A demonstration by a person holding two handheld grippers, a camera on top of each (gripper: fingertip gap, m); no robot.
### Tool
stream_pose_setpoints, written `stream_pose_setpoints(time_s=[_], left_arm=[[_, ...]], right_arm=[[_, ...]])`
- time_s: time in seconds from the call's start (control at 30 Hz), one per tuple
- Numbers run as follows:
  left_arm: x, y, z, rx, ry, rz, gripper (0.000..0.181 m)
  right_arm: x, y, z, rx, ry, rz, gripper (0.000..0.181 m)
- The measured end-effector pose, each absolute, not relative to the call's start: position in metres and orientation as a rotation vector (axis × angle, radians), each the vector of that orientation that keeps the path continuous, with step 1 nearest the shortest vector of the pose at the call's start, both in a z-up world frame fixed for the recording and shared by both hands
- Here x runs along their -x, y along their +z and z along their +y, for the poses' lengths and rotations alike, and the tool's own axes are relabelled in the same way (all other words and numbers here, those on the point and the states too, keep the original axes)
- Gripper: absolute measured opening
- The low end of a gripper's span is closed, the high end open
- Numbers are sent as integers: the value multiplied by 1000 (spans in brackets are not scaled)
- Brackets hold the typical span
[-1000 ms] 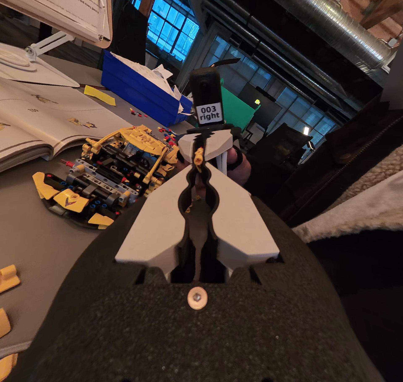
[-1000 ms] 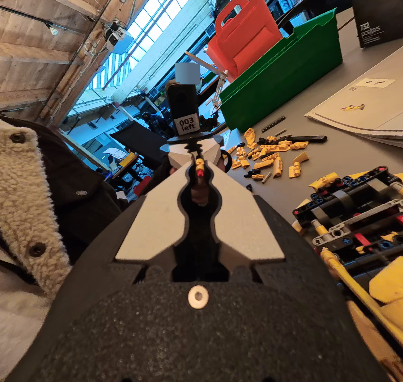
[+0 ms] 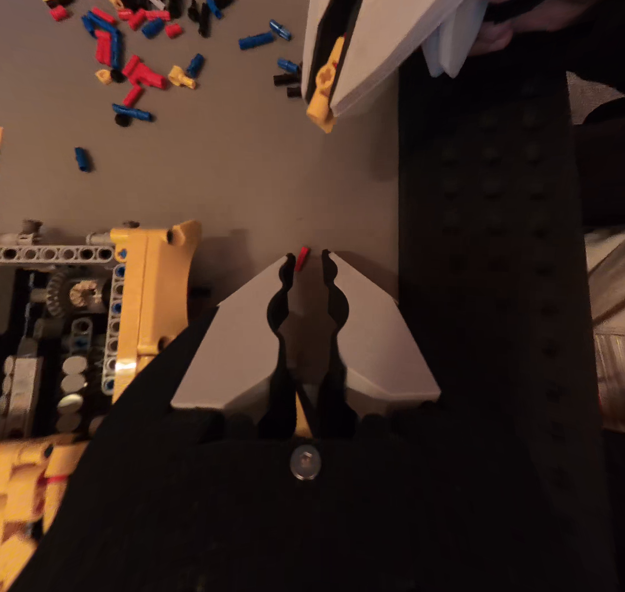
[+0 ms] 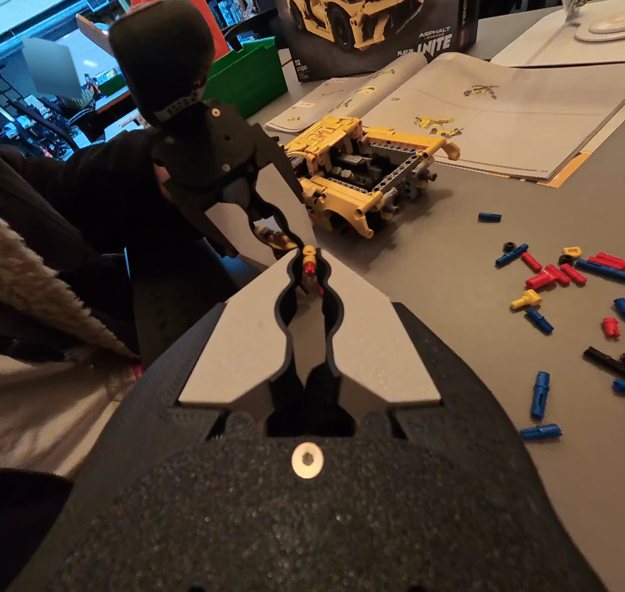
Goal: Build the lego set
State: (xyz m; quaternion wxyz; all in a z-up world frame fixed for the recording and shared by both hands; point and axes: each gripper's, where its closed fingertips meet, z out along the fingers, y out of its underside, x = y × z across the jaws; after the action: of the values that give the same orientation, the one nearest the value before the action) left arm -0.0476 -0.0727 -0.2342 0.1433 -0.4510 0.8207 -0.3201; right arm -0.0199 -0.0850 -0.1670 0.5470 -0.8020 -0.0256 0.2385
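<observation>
Grey table (image 4: 456, 271) with the set's box (image 4: 372, 11) at 12 o'clock. Going left to right: left gripper (image 3: 306, 254) at 9 hangs jaws apart over a tiny red pin (image 3: 301, 258); right gripper (image 4: 308, 259) pinches a yellow connector (image 4: 308, 251); half-built yellow car (image 4: 362, 173) around 1; loose pins (image 4: 558, 271) at 3.

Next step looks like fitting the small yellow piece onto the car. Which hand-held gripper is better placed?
Right, probably: the right hand-held gripper is shut on the yellow connector; the left hand-held gripper stands open beside the car model.
</observation>
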Motion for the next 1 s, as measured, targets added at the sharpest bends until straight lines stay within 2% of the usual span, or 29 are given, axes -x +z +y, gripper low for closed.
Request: stream_pose_setpoints(time_s=[0.17, 0.23, 0.4, 0.47, 0.53, 0.67, 0.83, 1.0], left_arm=[[45, -243, -71, 1313, -862, 2396, 16], [47, -244, -74, 1310, -886, 2411, 5], [47, -241, -69, 1275, -872, 2402, 3], [41, -211, -70, 1252, -1080, 2279, 3], [32, -151, -59, 1261, -1426, 2015, 3], [42, -46, 0, 1144, -1883, 1523, 3], [87, -11, 65, 1059, -2090, 1179, 2], [120, -16, 103, 1054, -2229, 989, 2]], right_arm=[[26, -169, -85, 1919, 561, -104, 6], [26, -171, -85, 1926, 566, -103, 6], [20, -167, -83, 1911, 588, -57, 6], [13, -154, -80, 1873, 627, -45, 6], [9, -136, -71, 1910, 635, -102, 6], [14, -61, -20, 1812, 593, -325, 6], [67, 0, 57, 1453, 839, -476, 5], [96, -3, 101, 1162, 1103, -270, 5]])
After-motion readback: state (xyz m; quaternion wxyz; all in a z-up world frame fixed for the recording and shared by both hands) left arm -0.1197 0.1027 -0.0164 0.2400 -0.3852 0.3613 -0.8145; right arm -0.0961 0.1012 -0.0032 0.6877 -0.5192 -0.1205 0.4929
